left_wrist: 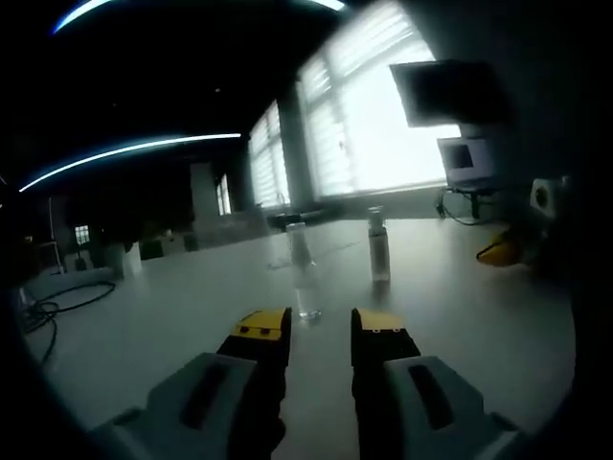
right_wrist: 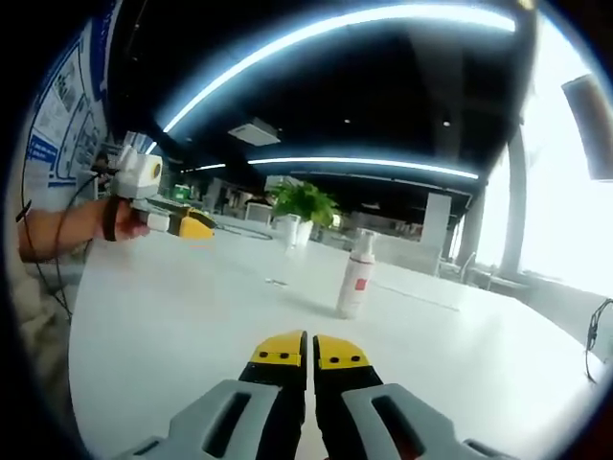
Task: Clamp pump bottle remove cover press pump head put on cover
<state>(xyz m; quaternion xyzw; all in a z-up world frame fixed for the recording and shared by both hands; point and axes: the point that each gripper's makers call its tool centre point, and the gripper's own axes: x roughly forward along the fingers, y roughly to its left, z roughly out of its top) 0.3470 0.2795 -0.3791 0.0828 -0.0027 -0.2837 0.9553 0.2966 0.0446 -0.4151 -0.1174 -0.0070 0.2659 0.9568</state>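
Note:
The pump bottle stands upright on the white table, pale with a cover on top. It is a little beyond and right of my left gripper, which is open with nothing between its jaws. A tall clear bottle stands just ahead of those jaws. In the right gripper view the pump bottle is white with a red label, well ahead of my right gripper, whose yellow tips are closed together, holding nothing. The left gripper hovers at the far left, held by a hand. The right gripper's yellow tip shows at the right edge.
Bright windows and a monitor stand behind the table. Cables lie at its left end. A potted plant and a pale cup-like thing stand at the far side. A person's arm is at the left.

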